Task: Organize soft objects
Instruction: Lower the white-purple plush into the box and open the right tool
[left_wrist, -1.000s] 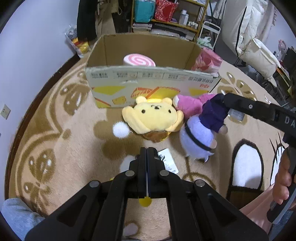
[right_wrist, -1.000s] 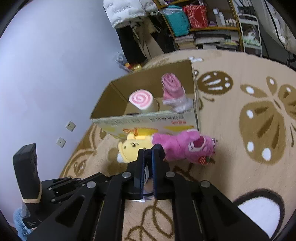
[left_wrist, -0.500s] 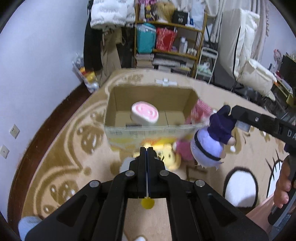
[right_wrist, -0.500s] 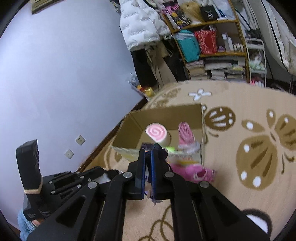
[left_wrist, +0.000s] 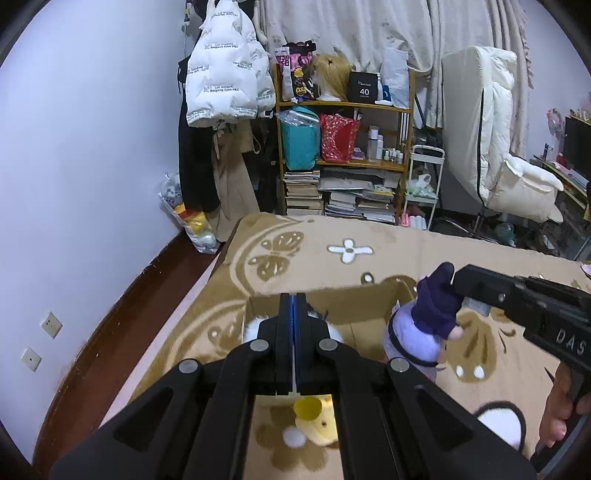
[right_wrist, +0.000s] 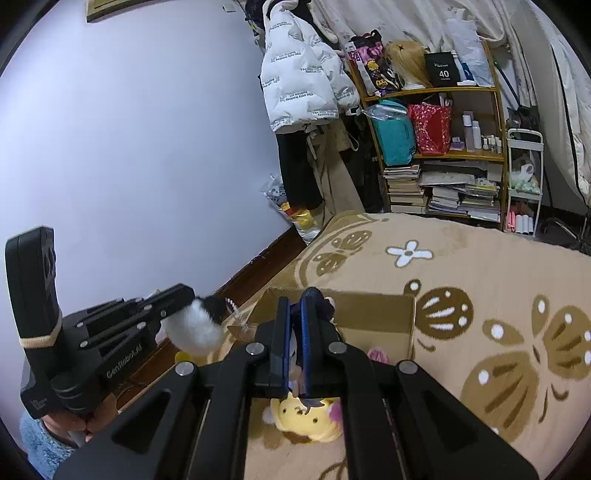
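Note:
My left gripper (left_wrist: 293, 303) is shut on a white and black fluffy plush (right_wrist: 195, 326), which hangs from its tip (right_wrist: 186, 295) in the right wrist view. My right gripper (right_wrist: 295, 306) is shut on the dark hat of a purple plush (left_wrist: 424, 328), held up at the right. Both toys hang over the open cardboard box (left_wrist: 351, 297) on the carpet. A yellow bear plush (right_wrist: 306, 419) lies on the carpet in front of the box (right_wrist: 369, 308). A pink soft thing (right_wrist: 376, 354) shows by the box's right wall.
A patterned tan carpet (right_wrist: 480, 280) covers the floor, with a strip of dark wood floor (left_wrist: 110, 354) along the wall on the left. A bookshelf (left_wrist: 343, 162), a hanging white jacket (left_wrist: 225, 74) and a white padded chair (left_wrist: 495, 155) stand at the back.
Both grippers have risen with their plush toys and tilted up. The box and the yellow bear have slid down in both views, and the back of the room has come into sight.

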